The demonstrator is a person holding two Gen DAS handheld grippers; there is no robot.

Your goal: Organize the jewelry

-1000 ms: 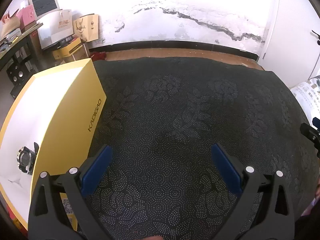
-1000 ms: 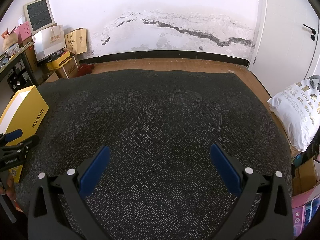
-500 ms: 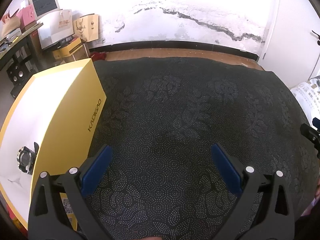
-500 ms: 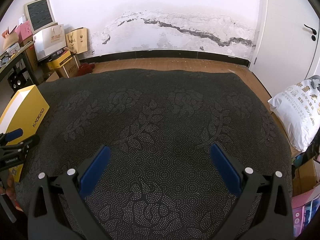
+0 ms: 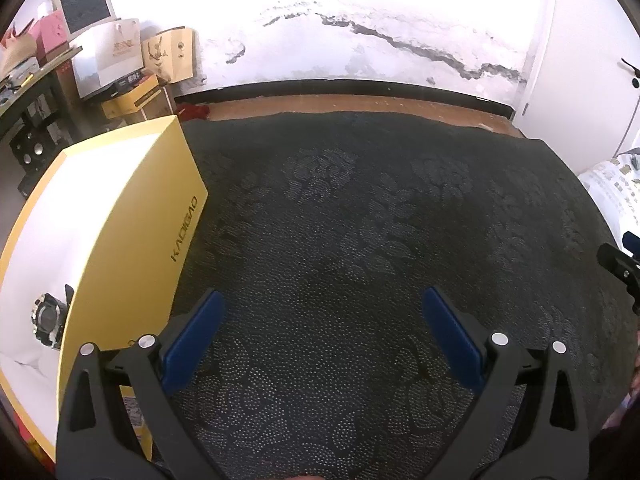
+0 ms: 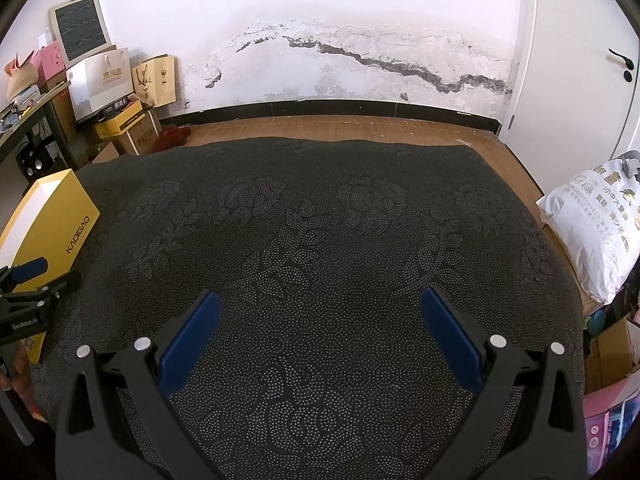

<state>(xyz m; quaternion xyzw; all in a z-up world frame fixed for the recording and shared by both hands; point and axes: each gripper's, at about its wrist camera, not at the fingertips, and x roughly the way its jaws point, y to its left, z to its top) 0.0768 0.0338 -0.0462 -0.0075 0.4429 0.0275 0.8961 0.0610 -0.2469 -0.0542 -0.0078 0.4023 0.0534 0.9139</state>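
A yellow box with a white inside stands open at the left on the dark patterned cloth. A wristwatch lies inside it near the front. My left gripper is open and empty over the cloth, just right of the box. My right gripper is open and empty over the middle of the cloth. The box also shows at the left edge of the right wrist view, with the left gripper in front of it.
Cardboard boxes and paper bags are stacked at the back left by a desk. A white printed sack lies at the right past the cloth's edge. A wooden floor strip and a cracked white wall lie beyond.
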